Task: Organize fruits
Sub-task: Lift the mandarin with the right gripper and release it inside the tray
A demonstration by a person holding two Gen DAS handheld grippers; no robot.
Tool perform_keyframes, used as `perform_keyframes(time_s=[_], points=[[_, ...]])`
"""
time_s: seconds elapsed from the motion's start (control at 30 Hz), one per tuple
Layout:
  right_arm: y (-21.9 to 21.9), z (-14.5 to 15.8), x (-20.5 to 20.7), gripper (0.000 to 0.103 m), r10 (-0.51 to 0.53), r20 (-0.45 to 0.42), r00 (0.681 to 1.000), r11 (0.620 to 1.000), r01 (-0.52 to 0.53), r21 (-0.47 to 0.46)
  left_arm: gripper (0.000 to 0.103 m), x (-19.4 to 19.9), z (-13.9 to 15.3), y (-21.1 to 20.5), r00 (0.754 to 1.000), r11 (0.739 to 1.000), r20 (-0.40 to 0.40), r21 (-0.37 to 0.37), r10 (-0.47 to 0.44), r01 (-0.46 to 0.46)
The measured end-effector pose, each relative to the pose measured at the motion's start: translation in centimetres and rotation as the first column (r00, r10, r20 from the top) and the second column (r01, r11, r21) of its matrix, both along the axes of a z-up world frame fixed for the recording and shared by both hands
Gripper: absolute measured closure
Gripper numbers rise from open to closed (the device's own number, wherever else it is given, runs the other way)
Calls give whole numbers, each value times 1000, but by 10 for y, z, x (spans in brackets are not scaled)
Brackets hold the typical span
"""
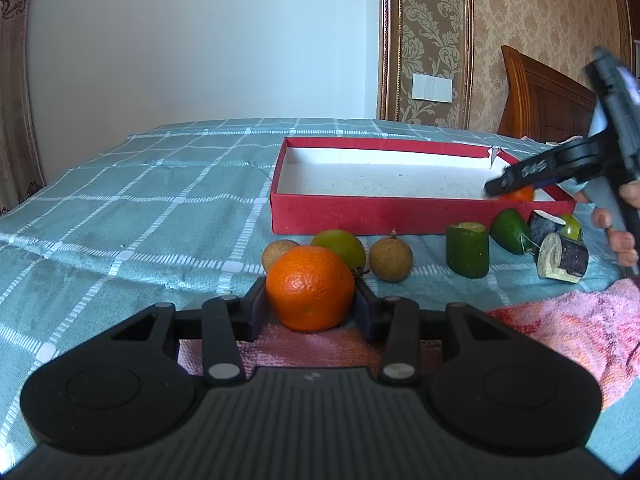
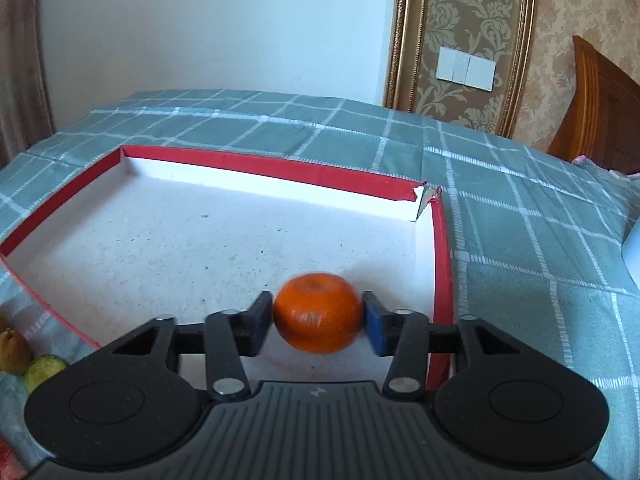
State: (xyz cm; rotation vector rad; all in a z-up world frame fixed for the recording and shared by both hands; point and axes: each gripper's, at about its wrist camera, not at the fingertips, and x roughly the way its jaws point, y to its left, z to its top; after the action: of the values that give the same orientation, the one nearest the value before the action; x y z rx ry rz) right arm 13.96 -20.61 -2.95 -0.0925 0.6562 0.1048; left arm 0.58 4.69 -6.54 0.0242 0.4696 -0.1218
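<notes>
Left wrist view: left gripper [image 1: 311, 307] clamps an orange [image 1: 310, 288] above the pink towel [image 1: 580, 320]. Right wrist view: right gripper [image 2: 318, 320], jaws parted, flanks a blurred tangerine [image 2: 319, 312] inside the red box [image 2: 439, 240]; pad contact unclear.

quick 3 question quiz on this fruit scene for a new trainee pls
1. True or false: the left gripper is shut on the first orange.
2. The second orange, between the right gripper's fingers, is above: A pink towel, B red box, C bedspread.
3. In the left wrist view, how many brown round fruits lie in front of the box?
Key: 1 true. 2 B. 3 two.
</notes>
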Motion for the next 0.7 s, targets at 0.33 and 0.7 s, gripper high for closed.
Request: perform_keyframes(time_s=[0.33,0.7], points=[[-35,23,-73,14,-132,260,957,978,84,189,64,-4,1,3,1000,1000,23,-12,-2,3],[-41,25,-79,14,-203,277,939,966,145,215,64,-14,30,-6,997,1000,78,22,-18,16]])
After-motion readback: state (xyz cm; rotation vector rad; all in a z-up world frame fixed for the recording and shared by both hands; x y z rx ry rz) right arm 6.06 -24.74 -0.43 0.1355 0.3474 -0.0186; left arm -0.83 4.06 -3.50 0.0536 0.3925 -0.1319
